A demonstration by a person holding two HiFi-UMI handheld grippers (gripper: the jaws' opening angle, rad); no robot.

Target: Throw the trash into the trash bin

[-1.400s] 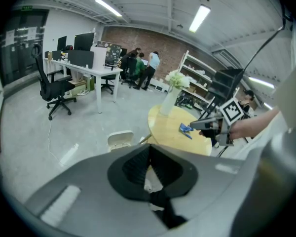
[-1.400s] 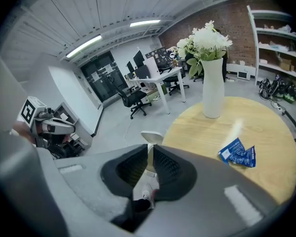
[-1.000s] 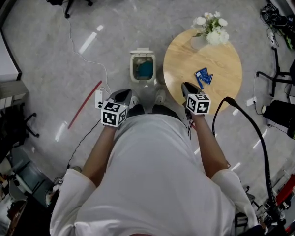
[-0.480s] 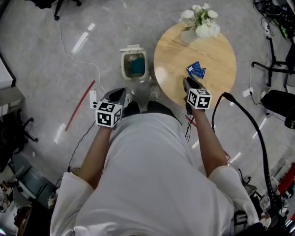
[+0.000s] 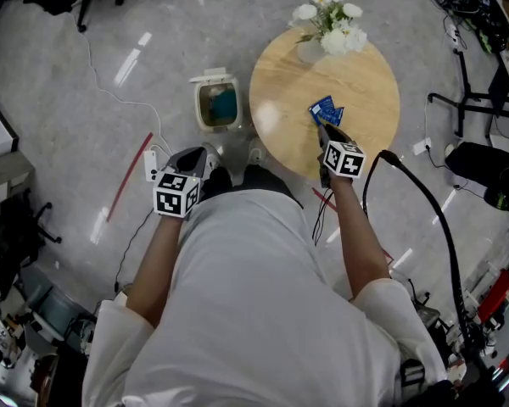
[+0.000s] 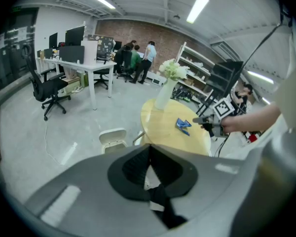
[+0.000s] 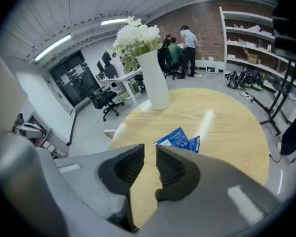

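A person in a white shirt stands at a round wooden table (image 5: 369, 100), a gripper in each hand, reaching for the trash.

Well off the table's left side, the left gripper (image 5: 204, 153) hangs over the bare floor. Its jaws are pressed together at the tips with nothing between them.

Just beside the table's left edge sits the small white trash bin (image 5: 198, 107). Its lid is up, and something teal shows inside.

On the table, toward its near side, lies the trash, a crumpled blue wrapper (image 5: 325, 111). A vase of white flowers (image 5: 327, 25) stands at the table's far rim, well apart from the wrapper.

Over the table's near edge, the right gripper (image 5: 325, 131) points steeply down, its tips just short of the wrapper. Its jaws have just been opening. They stand a narrow way apart, and only bare tabletop shows between them.

The step in hand appears to be the approach to the pickup, as nothing is gripped yet.

The next move likely calls for:
- sliding the tips forward so the wrapper's edge sits between the pads
- spreading them a little more if the crumpled foil proves thicker than the gap
- closing on the wrapper and carrying it left, off the table, to the bin
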